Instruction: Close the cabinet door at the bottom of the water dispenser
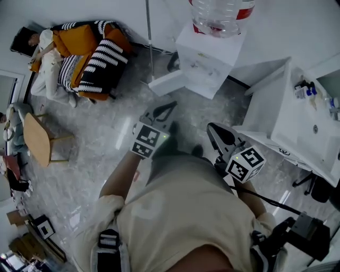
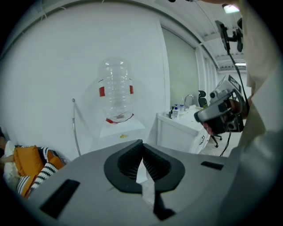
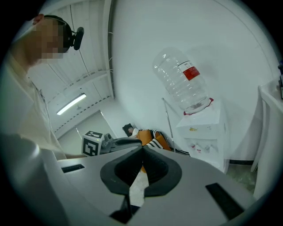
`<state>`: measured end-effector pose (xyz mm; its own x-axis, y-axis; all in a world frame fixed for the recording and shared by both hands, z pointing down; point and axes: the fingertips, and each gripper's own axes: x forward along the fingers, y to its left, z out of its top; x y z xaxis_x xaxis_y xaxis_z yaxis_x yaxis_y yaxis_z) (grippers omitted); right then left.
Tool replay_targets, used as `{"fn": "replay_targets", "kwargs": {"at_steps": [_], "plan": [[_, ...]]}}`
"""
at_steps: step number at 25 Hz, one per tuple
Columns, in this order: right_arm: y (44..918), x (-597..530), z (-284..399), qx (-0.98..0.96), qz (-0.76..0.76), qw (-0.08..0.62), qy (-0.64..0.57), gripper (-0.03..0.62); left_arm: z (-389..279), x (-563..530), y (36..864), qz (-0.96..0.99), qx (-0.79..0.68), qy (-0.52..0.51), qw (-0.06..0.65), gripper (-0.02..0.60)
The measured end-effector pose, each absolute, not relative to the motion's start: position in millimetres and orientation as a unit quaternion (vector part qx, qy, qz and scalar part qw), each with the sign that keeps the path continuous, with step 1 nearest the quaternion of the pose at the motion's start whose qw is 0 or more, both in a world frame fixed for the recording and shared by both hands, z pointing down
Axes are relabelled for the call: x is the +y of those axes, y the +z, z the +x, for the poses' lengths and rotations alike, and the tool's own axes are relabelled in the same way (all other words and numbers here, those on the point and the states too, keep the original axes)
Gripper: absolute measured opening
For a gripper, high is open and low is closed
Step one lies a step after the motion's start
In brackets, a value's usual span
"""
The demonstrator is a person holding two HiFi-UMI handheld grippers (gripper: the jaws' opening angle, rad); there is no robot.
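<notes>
Closest to you, your left gripper (image 1: 169,109) and right gripper (image 1: 211,127) hang side by side over the grey floor (image 1: 101,154), both aimed toward the water dispenser (image 1: 204,61). In the left gripper view, the fingers (image 2: 129,162) meet at the tips with nothing between them. The right gripper view shows its fingers (image 3: 155,167) together the same way, also empty.

Just beyond your left gripper's tips, the cabinet door (image 1: 166,83) stands swung out from the foot of the dispenser, toward your left. Its free edge hangs over open floor, and open floor also lies between you and the door's face.

On your right, the corner of a white bench (image 1: 276,122) comes near your right gripper. It carries a sink and a few small bottles (image 1: 307,90) on top, and only a narrow gap separates it from the dispenser's side. That side is tight, while your left side has the room.

A thin metal pole (image 1: 149,37) stands upright by the wall, just past the door's outer end.

Further left, well apart from the door, sits a small round wooden table (image 1: 37,139). Beyond it is a sofa (image 1: 90,53) with orange and striped cushions, where a person (image 1: 45,64) lies at the end.

Farthest up, a clear water bottle (image 1: 220,16) with a red label stands neck-down on the dispenser.
</notes>
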<state>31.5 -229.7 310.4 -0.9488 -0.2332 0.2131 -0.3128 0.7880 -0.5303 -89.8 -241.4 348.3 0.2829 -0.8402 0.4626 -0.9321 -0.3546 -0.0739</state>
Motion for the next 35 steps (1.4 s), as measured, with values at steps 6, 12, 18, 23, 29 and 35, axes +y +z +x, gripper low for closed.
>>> {"fn": "replay_targets", "kwargs": {"at_steps": [6,12,18,23,29,35], "plan": [[313,-253,-7,-0.945,0.168,0.076,0.271,0.011,-161,-257,414,0.780,-0.555,0.254,0.138,-0.006],[322,-267,-90,-0.948,0.189,0.091,0.238,0.011,-229,-277,480,0.786,-0.522,0.282,0.173,-0.006],[342,-272,-178,-0.944,0.164,0.117,0.261,0.011,-295,-294,525,0.788,-0.499,0.303,0.194,-0.006],[359,-275,-210,-0.936,0.160,0.130,0.284,0.011,-332,-302,566,0.778,-0.488,0.331,0.214,-0.006],[390,-287,-213,-0.925,0.146,0.140,0.321,0.011,-343,-315,615,0.761,-0.481,0.363,0.239,-0.006],[413,-293,-216,-0.925,0.115,0.151,0.330,0.011,-336,-331,656,0.760,-0.466,0.383,0.244,-0.005]]}}
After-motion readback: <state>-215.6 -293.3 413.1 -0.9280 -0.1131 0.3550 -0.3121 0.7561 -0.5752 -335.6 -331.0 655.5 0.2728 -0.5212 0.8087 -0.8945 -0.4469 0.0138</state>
